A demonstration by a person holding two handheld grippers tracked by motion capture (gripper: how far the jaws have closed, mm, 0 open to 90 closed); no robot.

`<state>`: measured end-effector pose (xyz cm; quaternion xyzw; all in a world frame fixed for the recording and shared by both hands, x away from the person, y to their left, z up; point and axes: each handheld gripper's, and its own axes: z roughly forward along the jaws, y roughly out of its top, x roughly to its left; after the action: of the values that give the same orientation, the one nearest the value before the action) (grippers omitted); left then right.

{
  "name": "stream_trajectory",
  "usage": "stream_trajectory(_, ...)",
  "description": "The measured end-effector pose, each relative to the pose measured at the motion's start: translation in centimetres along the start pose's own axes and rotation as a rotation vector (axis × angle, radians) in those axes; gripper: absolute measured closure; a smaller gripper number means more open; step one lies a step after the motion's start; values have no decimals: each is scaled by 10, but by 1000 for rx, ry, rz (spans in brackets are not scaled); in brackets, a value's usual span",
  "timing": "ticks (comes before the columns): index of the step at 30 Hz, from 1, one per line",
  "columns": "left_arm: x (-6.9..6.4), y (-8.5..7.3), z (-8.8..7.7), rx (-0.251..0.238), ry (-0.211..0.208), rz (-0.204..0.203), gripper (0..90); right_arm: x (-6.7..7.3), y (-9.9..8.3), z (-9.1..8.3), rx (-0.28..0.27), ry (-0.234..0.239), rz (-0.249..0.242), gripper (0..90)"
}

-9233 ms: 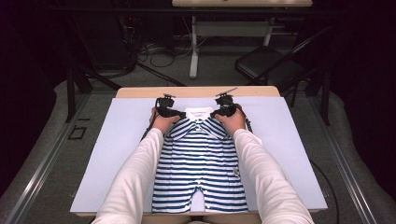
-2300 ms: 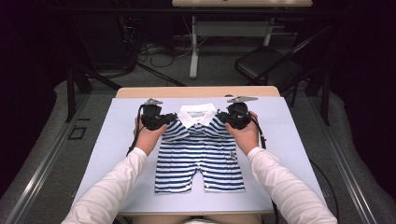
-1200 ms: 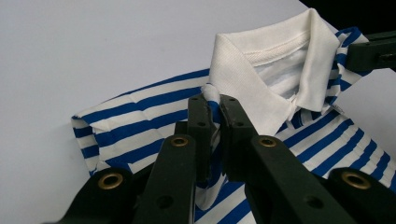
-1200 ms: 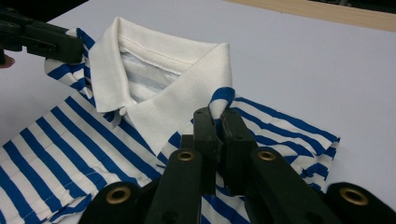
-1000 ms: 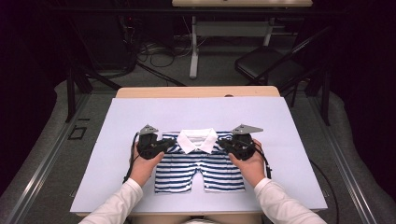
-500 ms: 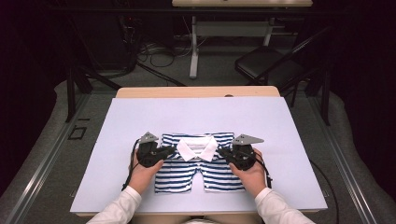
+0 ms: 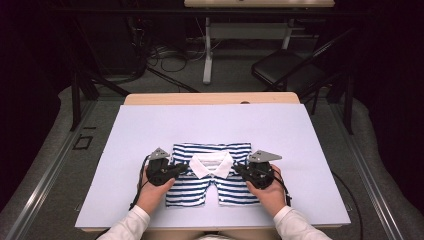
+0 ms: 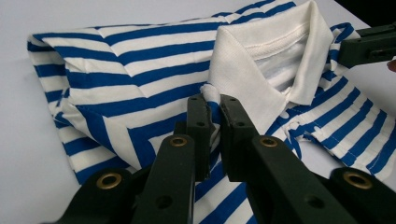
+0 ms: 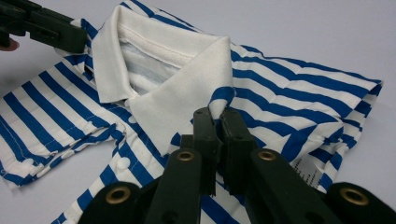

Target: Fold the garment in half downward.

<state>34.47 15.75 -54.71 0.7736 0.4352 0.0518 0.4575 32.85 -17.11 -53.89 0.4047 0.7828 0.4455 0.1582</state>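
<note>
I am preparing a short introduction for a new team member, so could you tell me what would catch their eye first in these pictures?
The blue-and-white striped romper stands out first, lying near the front of the pale table, its top folded down so the white collar sits over the legs. Next come the two black grippers: the left gripper and the right gripper each pinch a shoulder of the garment beside the collar.

A dark room: grey floor (image 7: 45, 165), black chair (image 7: 287, 72), cables (image 7: 165, 52) behind the table (image 7: 210, 98).
</note>
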Motion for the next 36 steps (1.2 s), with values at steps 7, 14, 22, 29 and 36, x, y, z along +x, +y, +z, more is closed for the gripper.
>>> stream_trajectory(7,-2,-4,-1,11,-3,4,839,0,-4,-1,7,15,5,863)
stream_trajectory(14,-5,-8,-4,10,-16,2,838,0,-8,-2,20,22,13,863)
stream_trajectory(22,-8,-12,-6,19,-28,11,838,3,-13,-6,27,27,11,863)
stream_trajectory(29,-11,-15,-6,26,-29,14,835,4,-14,-8,27,31,11,861)
stream_trajectory(36,-10,-14,-6,24,-33,8,818,3,-16,-7,25,34,25,841)
